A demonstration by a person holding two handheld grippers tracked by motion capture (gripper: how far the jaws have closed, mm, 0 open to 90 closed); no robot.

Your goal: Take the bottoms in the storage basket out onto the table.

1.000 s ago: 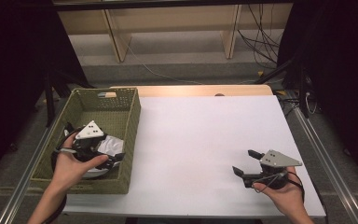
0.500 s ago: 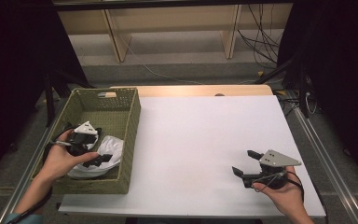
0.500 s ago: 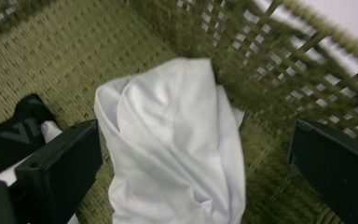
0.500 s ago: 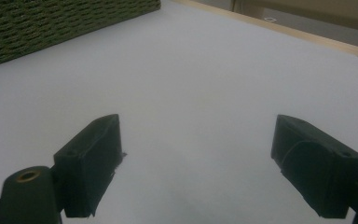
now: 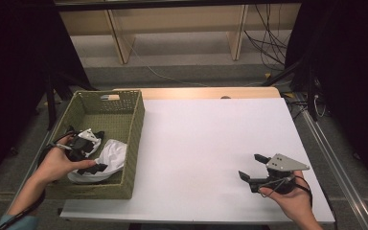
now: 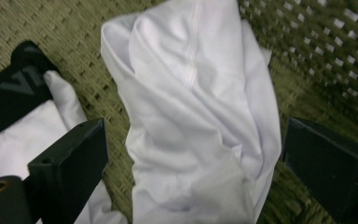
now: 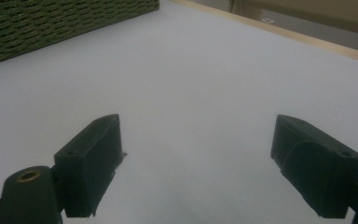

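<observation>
A crumpled white cloth (image 5: 108,155) lies in the near part of a green woven basket (image 5: 120,103) at the table's left. My left gripper (image 5: 100,152) reaches down into the basket over it. In the left gripper view the white cloth (image 6: 196,102) lies between the wide jaws of that gripper (image 6: 193,140); the jaws have just been closing, and the pads do not press on it. A black garment (image 6: 14,93) lies beside the cloth. My right gripper (image 5: 250,166) rests open near the table's front right, and in the right gripper view (image 7: 198,135) nothing is between its jaws.
The white table top (image 5: 206,139) stretches between basket and right hand, with a wooden strip (image 5: 196,92) along its far edge. Beyond it stand pale shelves (image 5: 172,28), with cables on the floor. The basket's side wall (image 7: 51,23) shows far off in the right gripper view.
My left hand has shifted left and sunk deeper into the basket, tipping its gripper down onto the white cloth. The right hand and gripper have stayed put.
</observation>
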